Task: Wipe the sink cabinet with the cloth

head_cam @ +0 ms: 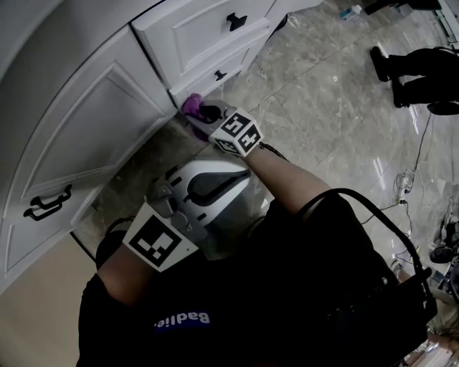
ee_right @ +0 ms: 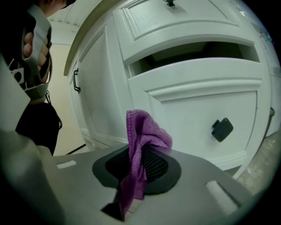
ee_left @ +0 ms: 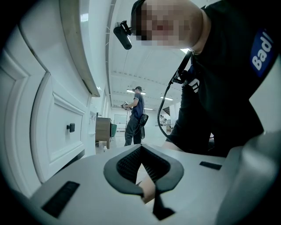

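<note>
Purple cloth [ee_right: 145, 132] is pinched in my right gripper [ee_right: 142, 158], bunched end at the sink cabinet [head_cam: 93, 122], right by the lower drawer front [ee_right: 197, 110] near the floor. Can't tell if it touches. Left gripper [ee_left: 141, 154] has its jaws pressed together, empty, off the cabinet. My read: wiping under way. No panel visibly done, so door [ee_right: 94, 88] and upper drawer [head_cam: 204, 32] remain.

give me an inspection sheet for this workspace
surface: white cabinet, door closed
job's things: purple cloth, near lower drawer
clutter: small bottle on far floor
grippers: right hand-held gripper shut on cloth; left hand-held gripper shut, empty, off the cabinet
cables: black cable at the person's back; loose cords on floor
surroundings: marbled floor; second person standing farther off
</note>
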Demonstrator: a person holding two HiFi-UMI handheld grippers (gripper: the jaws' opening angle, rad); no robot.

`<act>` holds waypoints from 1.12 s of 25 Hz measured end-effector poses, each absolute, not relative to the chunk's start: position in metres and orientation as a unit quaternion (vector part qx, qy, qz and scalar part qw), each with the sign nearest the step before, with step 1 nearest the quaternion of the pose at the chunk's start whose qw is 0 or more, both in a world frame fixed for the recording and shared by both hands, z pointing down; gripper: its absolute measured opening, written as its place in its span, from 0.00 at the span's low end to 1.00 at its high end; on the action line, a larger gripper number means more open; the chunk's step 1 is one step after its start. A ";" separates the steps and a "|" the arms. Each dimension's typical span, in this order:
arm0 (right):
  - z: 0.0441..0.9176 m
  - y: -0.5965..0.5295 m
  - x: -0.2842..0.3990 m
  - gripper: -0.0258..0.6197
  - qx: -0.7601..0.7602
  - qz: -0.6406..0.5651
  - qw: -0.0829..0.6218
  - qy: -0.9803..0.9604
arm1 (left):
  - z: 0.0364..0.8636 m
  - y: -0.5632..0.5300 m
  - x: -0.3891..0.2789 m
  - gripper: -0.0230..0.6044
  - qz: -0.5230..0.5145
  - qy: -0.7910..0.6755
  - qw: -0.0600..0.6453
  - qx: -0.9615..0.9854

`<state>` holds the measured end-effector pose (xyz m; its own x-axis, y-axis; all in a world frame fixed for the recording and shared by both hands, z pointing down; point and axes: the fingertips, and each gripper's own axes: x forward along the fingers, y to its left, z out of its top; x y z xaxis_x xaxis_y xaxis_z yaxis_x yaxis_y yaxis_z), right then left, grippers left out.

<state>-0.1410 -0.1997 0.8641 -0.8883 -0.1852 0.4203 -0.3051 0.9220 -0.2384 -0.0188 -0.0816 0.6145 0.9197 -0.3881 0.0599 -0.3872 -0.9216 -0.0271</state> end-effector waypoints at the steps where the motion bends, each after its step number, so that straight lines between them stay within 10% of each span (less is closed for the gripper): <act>1: 0.860 -0.195 -0.142 0.13 0.116 0.148 0.197 -0.962 | 0.615 -0.083 -0.020 0.04 -0.031 0.200 0.006 -0.979; 19: 0.904 -0.369 0.051 0.13 0.408 0.186 0.218 -0.867 | 0.626 -0.092 -0.036 0.04 -0.047 0.228 -0.008 -0.973; 28: 0.939 -0.338 -0.013 0.13 0.372 0.276 0.180 -0.868 | 0.636 -0.096 -0.042 0.04 -0.052 0.234 -0.016 -0.971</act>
<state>-0.0135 -0.3383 0.9391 -0.6593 -0.5463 0.5166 -0.7443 0.5718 -0.3452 -0.0421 -0.0964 0.6362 0.8850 -0.4530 0.1081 -0.4564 -0.8898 0.0078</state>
